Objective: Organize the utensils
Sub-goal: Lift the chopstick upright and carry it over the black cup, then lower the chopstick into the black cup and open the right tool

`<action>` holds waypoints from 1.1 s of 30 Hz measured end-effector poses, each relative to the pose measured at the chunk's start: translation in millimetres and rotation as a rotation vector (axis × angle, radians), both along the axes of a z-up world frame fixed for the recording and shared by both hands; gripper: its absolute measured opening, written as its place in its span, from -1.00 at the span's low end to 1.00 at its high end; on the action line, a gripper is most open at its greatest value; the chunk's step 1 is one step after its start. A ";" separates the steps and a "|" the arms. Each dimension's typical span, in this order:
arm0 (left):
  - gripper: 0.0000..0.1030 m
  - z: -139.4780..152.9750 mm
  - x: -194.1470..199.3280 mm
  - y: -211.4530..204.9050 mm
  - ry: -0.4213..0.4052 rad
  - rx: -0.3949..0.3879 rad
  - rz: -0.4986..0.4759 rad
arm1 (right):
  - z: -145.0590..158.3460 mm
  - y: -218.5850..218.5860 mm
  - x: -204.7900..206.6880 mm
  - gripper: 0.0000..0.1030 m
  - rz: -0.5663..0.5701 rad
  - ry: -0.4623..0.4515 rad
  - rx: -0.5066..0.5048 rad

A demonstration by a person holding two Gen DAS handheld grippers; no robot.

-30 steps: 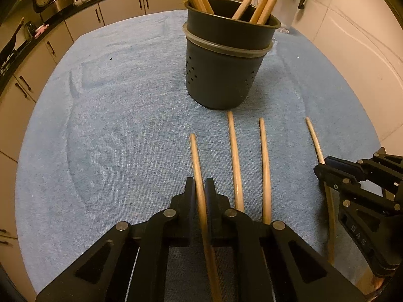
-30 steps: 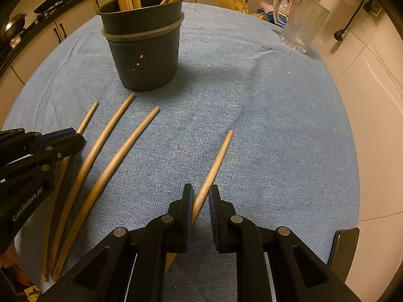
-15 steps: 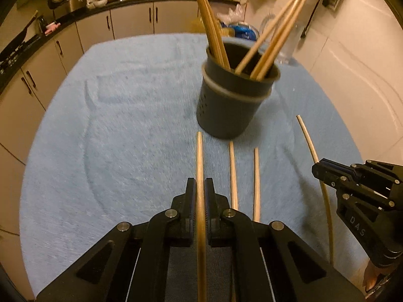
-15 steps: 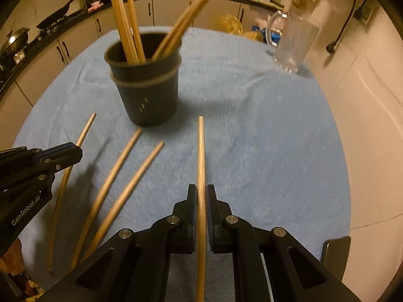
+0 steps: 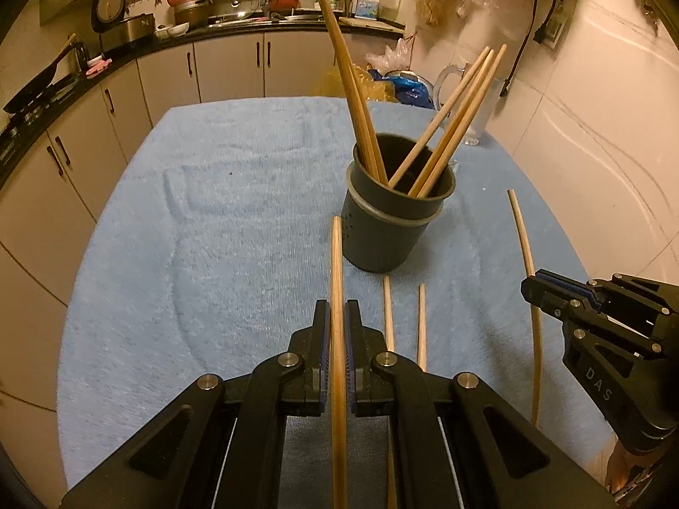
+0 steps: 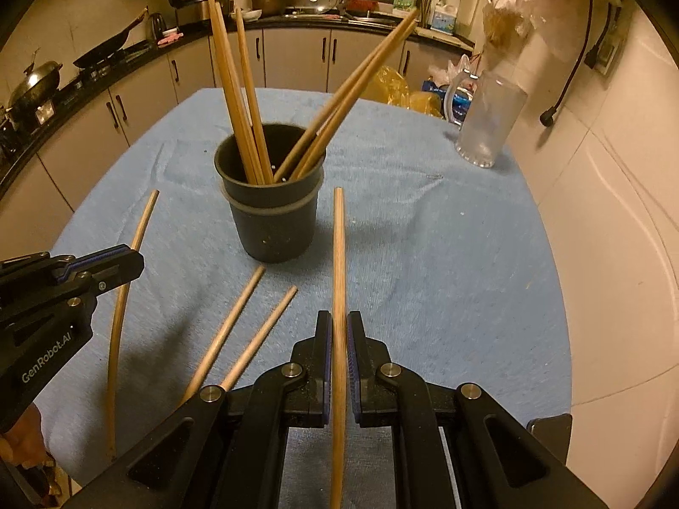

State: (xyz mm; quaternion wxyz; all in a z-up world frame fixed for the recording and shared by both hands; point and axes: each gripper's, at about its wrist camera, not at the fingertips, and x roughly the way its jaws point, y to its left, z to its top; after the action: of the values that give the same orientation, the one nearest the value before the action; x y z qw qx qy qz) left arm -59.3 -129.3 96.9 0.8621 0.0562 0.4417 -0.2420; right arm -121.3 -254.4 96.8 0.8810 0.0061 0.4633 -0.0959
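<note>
Chopsticks: each hand-held gripper is clenched on one, left on its stick, right on its stick, both lifted off the blue worktop. Ahead of them sits the holder; two loose sticks lie between them.

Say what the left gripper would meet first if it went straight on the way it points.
Probably the dark utensil cup: the chopstick held in the left gripper points at its near left side, though depth is unclear and it might just pass left.
</note>
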 end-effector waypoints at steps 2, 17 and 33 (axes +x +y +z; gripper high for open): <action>-0.89 3.3 -0.2 -0.1 -0.007 -0.004 -0.001 | 4.5 0.1 -1.0 -0.87 -0.002 -0.012 -0.003; -0.89 24.4 4.6 1.5 -0.050 -0.031 0.005 | 25.5 0.5 -1.6 -0.87 -0.008 -0.077 0.012; -0.89 92.3 33.6 4.2 -0.142 -0.133 0.026 | 82.7 -54.0 11.0 -0.86 -0.108 -0.321 0.253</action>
State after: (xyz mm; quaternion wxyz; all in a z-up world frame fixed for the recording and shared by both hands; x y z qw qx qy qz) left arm -25.7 -125.1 189.3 0.8962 0.0098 0.3630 -0.2550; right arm -110.3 -308.4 179.5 0.9292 0.1566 0.3245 -0.0816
